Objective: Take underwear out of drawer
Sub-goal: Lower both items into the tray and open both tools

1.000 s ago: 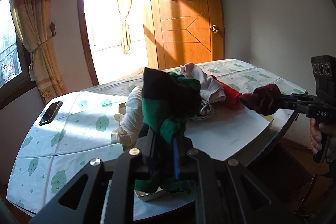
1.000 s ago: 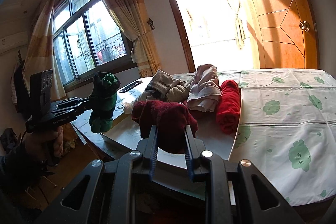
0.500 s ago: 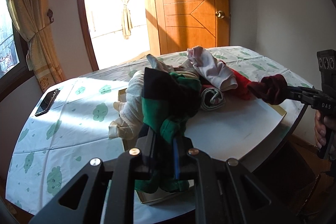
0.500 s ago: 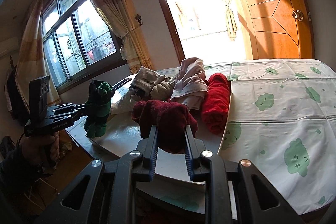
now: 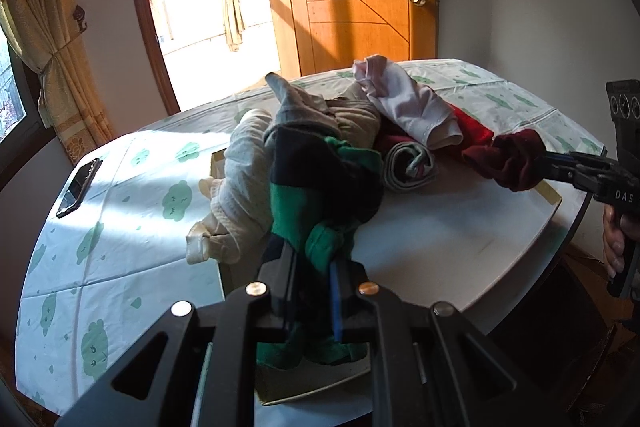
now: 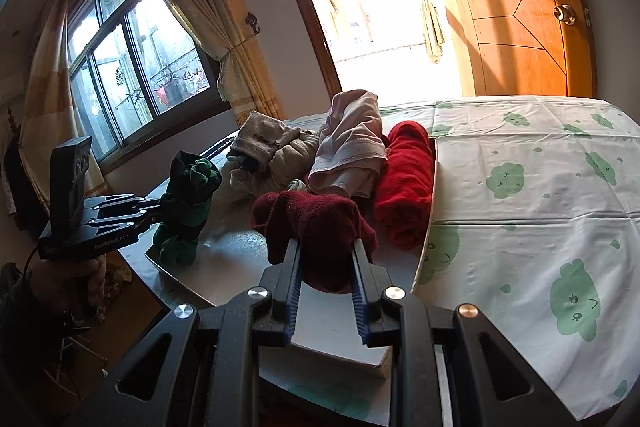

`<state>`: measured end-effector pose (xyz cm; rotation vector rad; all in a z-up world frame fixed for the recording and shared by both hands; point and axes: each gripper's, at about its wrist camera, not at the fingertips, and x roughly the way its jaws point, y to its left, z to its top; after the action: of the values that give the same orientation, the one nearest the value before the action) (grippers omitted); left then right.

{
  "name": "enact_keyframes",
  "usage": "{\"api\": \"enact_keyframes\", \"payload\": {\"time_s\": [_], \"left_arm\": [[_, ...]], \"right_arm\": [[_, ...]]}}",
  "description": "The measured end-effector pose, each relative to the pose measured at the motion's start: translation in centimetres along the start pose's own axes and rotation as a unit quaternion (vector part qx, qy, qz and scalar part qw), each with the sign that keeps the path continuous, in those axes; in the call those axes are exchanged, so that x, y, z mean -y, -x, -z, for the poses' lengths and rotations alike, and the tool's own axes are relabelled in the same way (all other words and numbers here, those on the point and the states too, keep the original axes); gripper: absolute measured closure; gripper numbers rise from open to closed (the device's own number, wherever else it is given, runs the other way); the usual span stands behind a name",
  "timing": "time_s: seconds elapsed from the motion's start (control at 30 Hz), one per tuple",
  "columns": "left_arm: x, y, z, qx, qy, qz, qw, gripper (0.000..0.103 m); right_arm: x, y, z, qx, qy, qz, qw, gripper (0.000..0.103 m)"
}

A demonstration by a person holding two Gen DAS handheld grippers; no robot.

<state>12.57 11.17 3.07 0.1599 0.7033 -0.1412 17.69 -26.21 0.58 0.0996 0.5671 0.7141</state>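
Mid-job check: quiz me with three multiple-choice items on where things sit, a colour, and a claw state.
1. Where is the phone?
A. on the tablecloth, apart from the clothes
B. on the clothes pile
C. in a claw

2. What colour is the garment in the right claw?
A. green
B. maroon
C. white

3. How is the left claw?
A. open, empty
B. shut on the green and black garment
C. shut on the phone

Answers:
A, it lies alone near the table's far left edge.
B, the maroon knit garment sits between its fingers.
B, green cloth is pinched between its fingers.
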Motion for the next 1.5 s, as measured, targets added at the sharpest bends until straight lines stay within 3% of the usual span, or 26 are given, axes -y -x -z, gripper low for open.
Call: {"api": "enact_keyframes", "payload": {"time_s": [0.43, 1.27, 1.37, 1.5], "left_arm": [[0.7, -2.8, -0.2, -0.072, -0.044, -0.006, 0.9964, 0.092], [0.8, -3.3, 0.1, -0.07, -0.043, -0.012, 0.9965, 0.088], [0.9, -3.2, 0.2, -0.068, -0.043, -0.011, 0.9967, 0.083], [1.5, -3.0, 0.4, -0.065, -0.046, -0.01, 0.9968, 0.072]], "right_arm": [[0.7, -1.2, 0.7, -0.018, -0.015, 0.023, 0.999, 0.078], [0.0, -2.0, 1.2, -0.041, 0.002, 0.048, 0.998, 0.074], [0.0, -2.0, 1.2, -0.041, -0.001, 0.046, 0.998, 0.072], [-0.4, -2.0, 1.2, -0.04, 0.004, 0.04, 0.998, 0.057]]}}
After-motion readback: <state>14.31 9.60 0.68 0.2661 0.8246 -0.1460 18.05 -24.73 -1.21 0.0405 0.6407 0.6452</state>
